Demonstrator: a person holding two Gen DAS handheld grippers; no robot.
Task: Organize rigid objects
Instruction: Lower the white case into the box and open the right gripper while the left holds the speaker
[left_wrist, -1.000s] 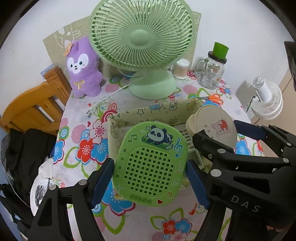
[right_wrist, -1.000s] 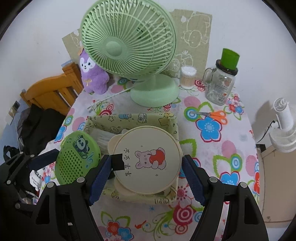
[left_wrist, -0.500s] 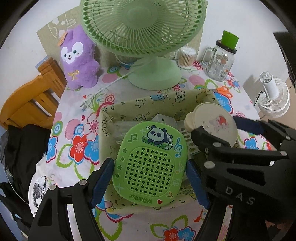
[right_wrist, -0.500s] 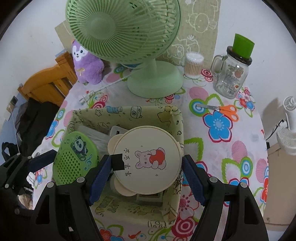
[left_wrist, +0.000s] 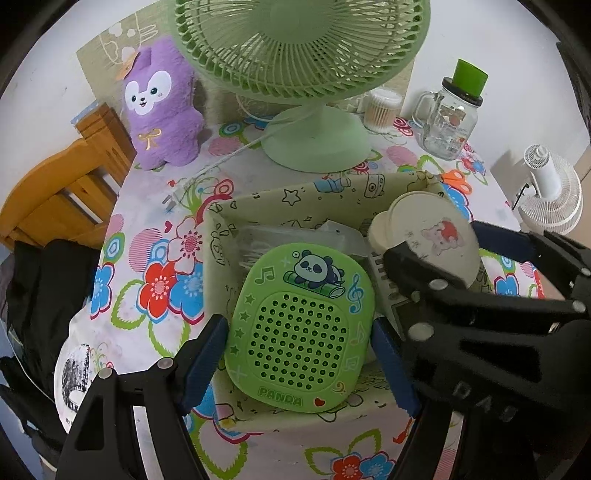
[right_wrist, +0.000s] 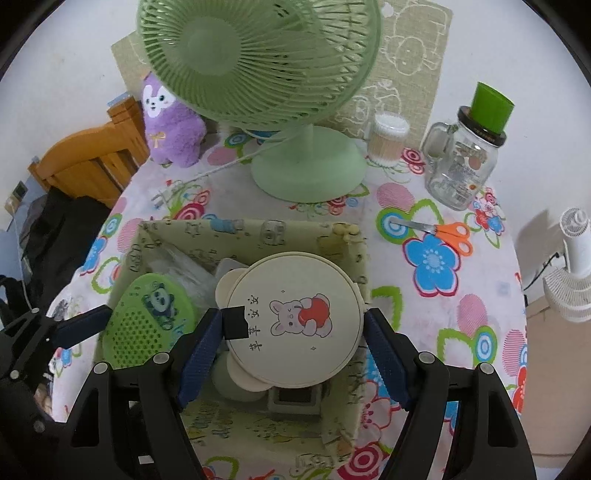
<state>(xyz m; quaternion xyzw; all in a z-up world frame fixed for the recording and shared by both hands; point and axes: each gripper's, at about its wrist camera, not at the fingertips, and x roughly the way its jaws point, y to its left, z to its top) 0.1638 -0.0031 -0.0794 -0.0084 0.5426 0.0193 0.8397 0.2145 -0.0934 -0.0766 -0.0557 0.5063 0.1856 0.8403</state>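
My left gripper (left_wrist: 297, 332) is shut on a green panda speaker (left_wrist: 301, 325), its blue pads pressing both sides. The speaker hangs tilted inside the near left part of a patterned fabric box (left_wrist: 295, 192). My right gripper (right_wrist: 291, 325) is shut on a round cream case (right_wrist: 295, 317) with a rabbit picture, held over the right half of the same fabric box (right_wrist: 251, 225). The panda speaker (right_wrist: 147, 325) also shows at the left of the right wrist view. The cream case (left_wrist: 428, 236) appears right of the speaker. Clear plastic and pale items lie beneath both.
A green desk fan (right_wrist: 258, 74) stands behind the box, its cord running left. A purple plush (right_wrist: 171, 122), a swab tub (right_wrist: 388, 140), a glass jar (right_wrist: 461, 166) and orange scissors (right_wrist: 443, 230) sit around it. A wooden chair (right_wrist: 88, 162) is at the left, a white fan (right_wrist: 572, 266) at the right.
Both grippers have sunk and come forward over the fabric box, carrying the speaker and the cream case down into it. The grips have not changed.
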